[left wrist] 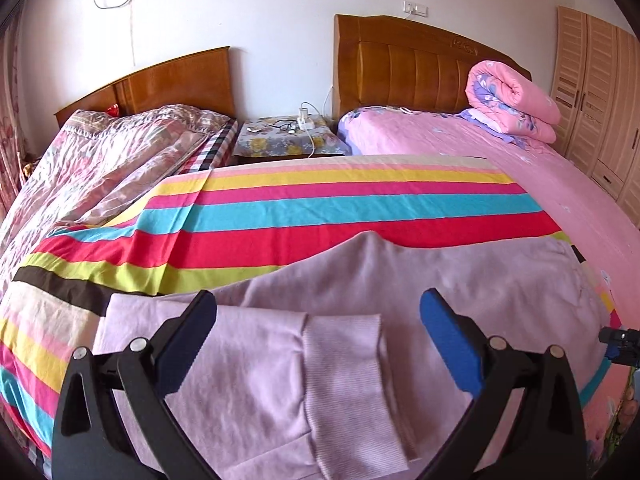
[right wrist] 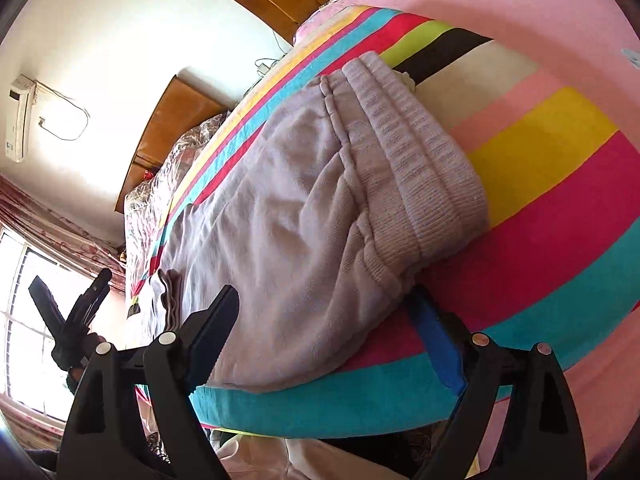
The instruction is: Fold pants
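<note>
Both claws gaped wide, gripping nothing. Left claw hovered over the ribbed cuff of the lilac sweatpants; right claw straddled their waistband end, pads apart from the cloth. Sweatpants lay flat on the striped blanket covering the bed.

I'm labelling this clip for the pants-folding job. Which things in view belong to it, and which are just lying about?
Part of the job:
lilac pants
striped sheet beneath them
left gripper, open
right gripper, open

Just lying about:
rolled pink quilt
nightstand
wardrobe
air conditioner
</note>
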{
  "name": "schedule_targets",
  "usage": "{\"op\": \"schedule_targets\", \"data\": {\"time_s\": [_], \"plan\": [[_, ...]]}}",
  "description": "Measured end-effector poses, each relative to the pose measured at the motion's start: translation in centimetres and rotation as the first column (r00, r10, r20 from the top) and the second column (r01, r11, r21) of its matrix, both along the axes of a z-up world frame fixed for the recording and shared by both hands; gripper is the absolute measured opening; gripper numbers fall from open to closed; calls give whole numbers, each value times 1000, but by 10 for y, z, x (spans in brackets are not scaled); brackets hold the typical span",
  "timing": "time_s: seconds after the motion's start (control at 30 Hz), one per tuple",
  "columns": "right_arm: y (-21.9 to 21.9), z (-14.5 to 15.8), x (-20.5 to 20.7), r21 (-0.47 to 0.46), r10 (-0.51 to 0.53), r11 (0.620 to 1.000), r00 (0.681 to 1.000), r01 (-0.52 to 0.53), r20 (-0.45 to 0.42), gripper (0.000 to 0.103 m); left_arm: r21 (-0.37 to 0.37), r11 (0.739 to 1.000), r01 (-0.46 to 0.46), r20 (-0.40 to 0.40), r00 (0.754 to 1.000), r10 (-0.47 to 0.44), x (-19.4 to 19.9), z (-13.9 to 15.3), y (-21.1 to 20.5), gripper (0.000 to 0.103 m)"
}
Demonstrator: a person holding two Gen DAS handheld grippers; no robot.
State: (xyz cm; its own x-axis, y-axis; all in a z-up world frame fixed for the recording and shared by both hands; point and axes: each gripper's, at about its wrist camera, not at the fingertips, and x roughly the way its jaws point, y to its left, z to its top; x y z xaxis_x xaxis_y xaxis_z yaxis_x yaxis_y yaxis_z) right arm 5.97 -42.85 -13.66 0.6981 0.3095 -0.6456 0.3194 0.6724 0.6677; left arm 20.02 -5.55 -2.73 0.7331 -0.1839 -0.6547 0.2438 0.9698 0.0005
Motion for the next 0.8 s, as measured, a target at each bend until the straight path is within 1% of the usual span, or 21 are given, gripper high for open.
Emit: {"op": "schedule_targets", "data": {"time_s": [0.07, 0.1, 0.13, 0.2, 0.23, 0.27, 0.3, 0.37, 0.4, 0.47, 0.53, 0.57, 0.6, 0.63, 0.67, 0.7, 0.73, 0.77, 0.8], "plan": [[-6, -1, -7, -19, -91, 996, 996, 91, 2, 80, -8, 999, -45, -34, 998, 44, 2, -11, 21, 102], [-7, -2, -7, -10, -106, 994, 994, 106, 8, 80, -11, 998, -64, -49, 997, 63, 2, -16, 29, 102], [-5, -2, -5, -13, -97, 995, 995, 97, 1, 82, -15, 997, -71, -59, 996, 70, 2, -19, 36, 102], [11, 1, 3, -52, -16, 999, 999, 14, -37, 82, -10, 997, -72, -60, 996, 72, -2, -24, 44, 102], [16, 4, 4, -81, 8, 997, 998, -12, -57, 82, -5, 998, -67, -60, 996, 67, -3, -25, 46, 102], [20, 5, 5, -91, 19, 996, 998, -25, -67, 82, 0, 998, -61, -61, 996, 61, -5, -27, 46, 102], [18, 5, 4, -82, 9, 997, 998, -14, -64, 82, 2, 999, -52, -62, 997, 52, -6, -29, 46, 102], [10, 3, 1, -47, -52, 998, 997, 50, -52, 79, 1, 1000, -31, -75, 997, 31, -6, -34, 42, 102], [7, 3, 1, -48, -82, 996, 996, 80, -43, 77, 3, 1000, -20, -83, 996, 20, -5, -38, 39, 102], [7, 2, 5, -54, -110, 993, 993, 108, -39, 78, 0, 1000, -1, -99, 995, 1, -4, -45, 34, 102], [18, 5, 11, -103, -78, 992, 995, 71, -62, 78, -1, 1000, 28, -118, 993, -28, -4, -53, 27, 102], [19, 5, 12, -99, -55, 994, 997, 49, -62, 77, 6, 999, 38, -129, 991, -37, -4, -58, 24, 102], [18, 4, 13, -79, -53, 996, 997, 48, -58, 75, 15, 999, 50, -142, 989, -48, -3, -64, 21, 102], [11, 2, 9, -48, -65, 997, 997, 62, -49, 70, 21, 998, 62, -155, 986, -58, -2, -70, 19, 102], [2, 0, 3, -16, -87, 996, 995, 86, -40, 67, 30, 997, 65, -175, 983, -58, 0, -78, 16, 102], [-4, -2, -1, 5, -118, 993, 992, 118, -34, 60, 36, 997, 63, -196, 979, -54, 2, -86, 15, 102], [-6, -4, -4, 14, -141, 990, 990, 141, -27, 58, 34, 998, 62, -189, 981, -54, 1, -89, 15, 102], [-3, -4, -3, 2, -144, 990, 989, 144, -26, 58, 34, 997, 62, -176, 983, -55, -1, -89, 14, 102], [2, -1, -1, -34, -136, 990, 990, 135, -34, 59, 35, 997, 65, -179, 982, -58, 0, -89, 14, 102]]}}
